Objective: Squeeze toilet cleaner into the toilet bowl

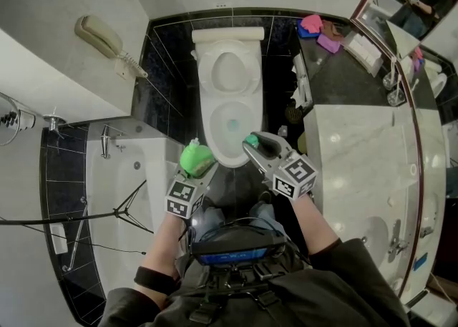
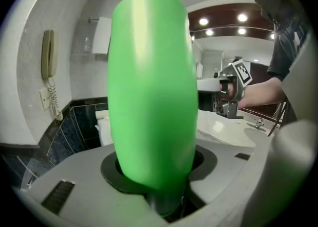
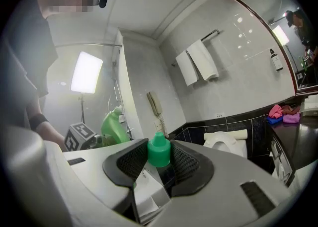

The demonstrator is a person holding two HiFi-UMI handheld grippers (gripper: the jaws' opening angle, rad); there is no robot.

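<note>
- Toilet cleaner bottle: one, bright green. It stands roughly upright in the left gripper, just short of the bowl's near rim and a little to its left in the head view.
- Left gripper's jaws: partly apart and closed on the bottle's body, which fills most of the left gripper view.
- Cap: one, green and cone-topped. It is off the bottle and pinched between the ribbed black pads of the right gripper.
- Right gripper's jaws: narrow, clamped on the cap, held over the near right edge of the bowl and well apart from the bottle.
- Toilet: one, white, with lid and seat raised against the cistern and blue-tinted water in the bowl.
- Marker cubes: two, one on each gripper.
- Wall phone: one, beige, with a coiled cord, on the wall left of the toilet.
- Towels: two, white, hanging side by side on a rail.
- Cloths on the dark counter: one pink, one purple.
</note>
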